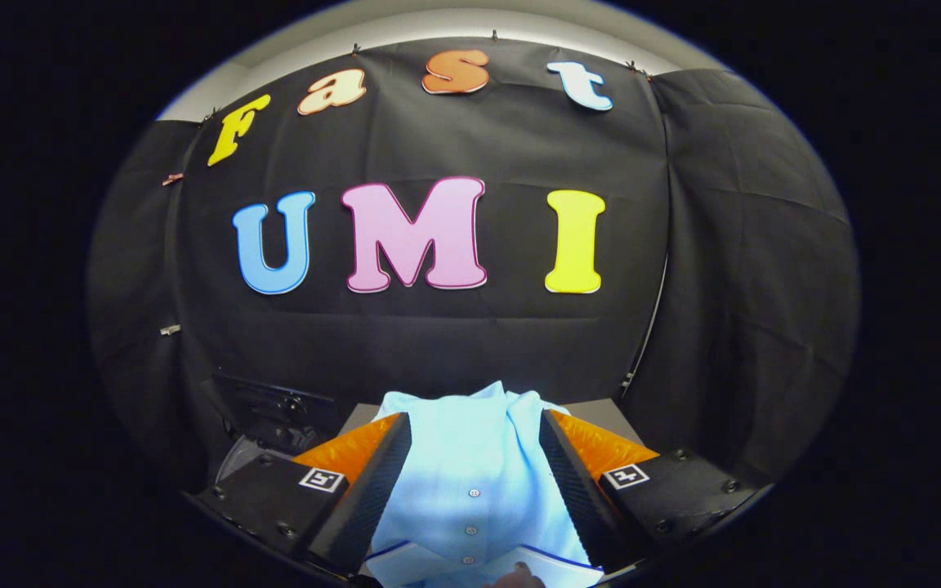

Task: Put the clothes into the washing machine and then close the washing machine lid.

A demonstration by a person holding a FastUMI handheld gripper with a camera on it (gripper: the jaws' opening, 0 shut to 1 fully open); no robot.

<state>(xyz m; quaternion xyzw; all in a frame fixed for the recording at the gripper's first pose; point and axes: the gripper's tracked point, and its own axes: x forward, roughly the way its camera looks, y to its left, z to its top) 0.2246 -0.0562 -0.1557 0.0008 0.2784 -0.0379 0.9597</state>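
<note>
Clamped between the two fingers of the gripper (474, 478): one pale blue, buttoned cotton shirt (470, 465), bunched at lower centre of the frame, both pads pressing its sides. Spilling upward past the fingertips and downward toward the bottom edge, with three small buttons and a dark-trimmed collar or cuff showing low between the fingers. Lifted clear, to judge by the cloth hanging free against the black wall behind. Left of the fingers, at lower left, part of a dark hinged panel and a pale curved rim, probably the washing machine (262, 425) with its lid up, though too little shows to be sure. Behind the shirt, a grey flat surface (597, 412). Task likely in its first half: garment held, not yet dropped in; lid yet to close. Count: one shirt, one machine.
</note>
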